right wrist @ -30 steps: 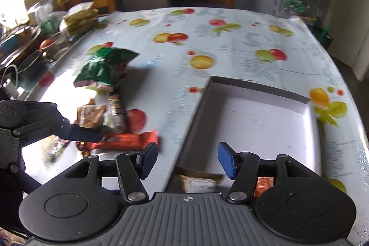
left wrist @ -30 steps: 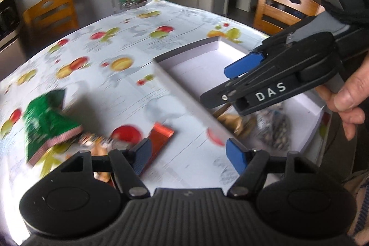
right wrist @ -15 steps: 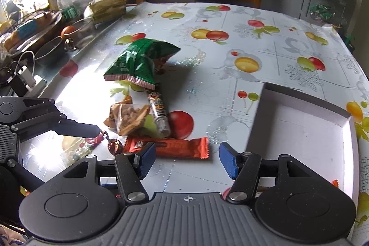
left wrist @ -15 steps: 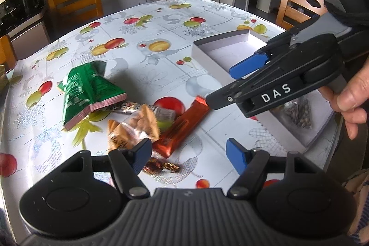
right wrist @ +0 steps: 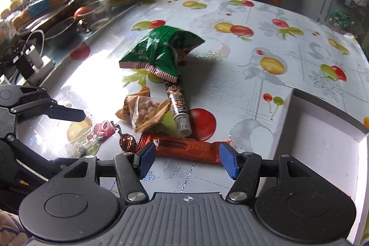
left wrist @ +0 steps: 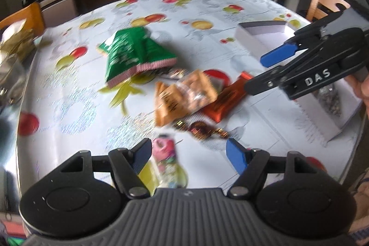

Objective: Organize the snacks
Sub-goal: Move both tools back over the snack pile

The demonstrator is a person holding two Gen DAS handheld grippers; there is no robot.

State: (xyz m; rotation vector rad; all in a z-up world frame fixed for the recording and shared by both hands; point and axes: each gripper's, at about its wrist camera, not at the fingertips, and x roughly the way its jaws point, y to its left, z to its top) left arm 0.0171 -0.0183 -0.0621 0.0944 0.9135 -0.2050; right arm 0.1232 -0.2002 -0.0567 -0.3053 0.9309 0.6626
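Both hand-held grippers have swung from the white cardboard tray (right wrist: 327,153) toward the snack pile mid-bench; left hand-held gripper (left wrist: 189,155) and right hand-held gripper (right wrist: 188,157) hang spread, empty, over the orange foil-wrapped bar (right wrist: 184,148).

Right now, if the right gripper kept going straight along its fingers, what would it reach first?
Most likely the orange snack bar, lying crosswise just ahead of the open right gripper; depth is hard to judge.

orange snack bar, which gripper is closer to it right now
Right. The right gripper hangs open just in front of the orange snack bar; the left gripper is off to its side, over the pink candy packet.
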